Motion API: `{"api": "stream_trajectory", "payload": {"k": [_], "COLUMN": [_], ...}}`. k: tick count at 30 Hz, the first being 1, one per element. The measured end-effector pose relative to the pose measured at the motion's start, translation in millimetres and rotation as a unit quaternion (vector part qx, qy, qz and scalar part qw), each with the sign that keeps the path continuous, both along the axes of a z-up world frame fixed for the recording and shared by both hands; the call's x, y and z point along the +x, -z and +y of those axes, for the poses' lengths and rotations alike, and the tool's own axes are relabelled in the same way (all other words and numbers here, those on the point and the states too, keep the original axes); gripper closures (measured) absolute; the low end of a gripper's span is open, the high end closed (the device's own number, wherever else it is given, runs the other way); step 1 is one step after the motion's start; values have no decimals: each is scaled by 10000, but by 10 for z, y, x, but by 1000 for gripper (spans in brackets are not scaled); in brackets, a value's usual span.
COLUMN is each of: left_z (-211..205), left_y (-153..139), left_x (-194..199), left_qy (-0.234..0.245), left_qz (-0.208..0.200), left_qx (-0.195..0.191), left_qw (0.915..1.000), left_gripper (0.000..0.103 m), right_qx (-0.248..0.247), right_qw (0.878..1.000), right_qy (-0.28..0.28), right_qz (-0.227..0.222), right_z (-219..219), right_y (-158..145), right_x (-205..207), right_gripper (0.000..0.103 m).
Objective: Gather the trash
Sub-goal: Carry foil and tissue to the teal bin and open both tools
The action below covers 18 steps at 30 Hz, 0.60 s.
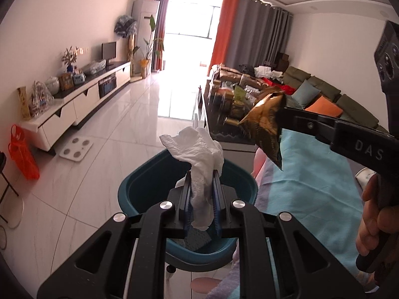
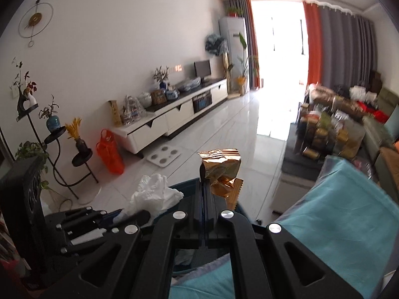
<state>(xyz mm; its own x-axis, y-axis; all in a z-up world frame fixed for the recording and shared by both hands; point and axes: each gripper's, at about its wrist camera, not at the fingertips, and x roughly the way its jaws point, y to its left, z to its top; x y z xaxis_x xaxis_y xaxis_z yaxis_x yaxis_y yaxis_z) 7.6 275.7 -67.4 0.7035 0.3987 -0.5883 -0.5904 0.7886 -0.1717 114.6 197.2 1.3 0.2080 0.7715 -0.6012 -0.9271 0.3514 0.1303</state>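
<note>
Your left gripper (image 1: 202, 174) clamps tissue (image 1: 199, 149) over the bin (image 1: 139, 184) rim (bare floor beyond); right gripper (image 2: 203, 174) pinches wrapper (image 2: 220, 167)

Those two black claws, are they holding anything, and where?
Left gripper pinches a crumpled white tissue by its lower end; right gripper clamps a gold foil wrapper at its edge.

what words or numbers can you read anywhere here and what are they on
"DAS": on the black body of the right claw, cut off at the picture's edge.
Glowing orange digits of the wall clock: too blurred to read.
Print on the gold wrapper: unreadable.
Framed sign on the TV cabinet: too small.
</note>
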Motion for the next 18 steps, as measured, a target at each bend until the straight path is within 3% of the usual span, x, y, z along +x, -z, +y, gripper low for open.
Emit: {"api": "stream_trajectory", "payload": {"k": [7,12,15,18], "left_z": [159,297,363,391], "left_y": [337,565,670,762], "left_x": [219,347,433,511], "left_qy": [-82,-120,-136,-154], "left_qz": [177,317,390,409], "left_qx": [-332,-487,-537,-595], "left_qw": [9993,9982,9977,9973], "left_gripper": [88,86,83,72], "right_qx": [-531,-844,-944,-904], "right_qw": [9964,9926,9916,9911], "right_qy": [-61,-45,-18,67], "right_qz": [659,876,886,976], "right_z": [347,508,552,550], "right_y": [353,543,597,609], "right_x": [121,171,153,216], "right_gripper": [103,98,93,85]}}
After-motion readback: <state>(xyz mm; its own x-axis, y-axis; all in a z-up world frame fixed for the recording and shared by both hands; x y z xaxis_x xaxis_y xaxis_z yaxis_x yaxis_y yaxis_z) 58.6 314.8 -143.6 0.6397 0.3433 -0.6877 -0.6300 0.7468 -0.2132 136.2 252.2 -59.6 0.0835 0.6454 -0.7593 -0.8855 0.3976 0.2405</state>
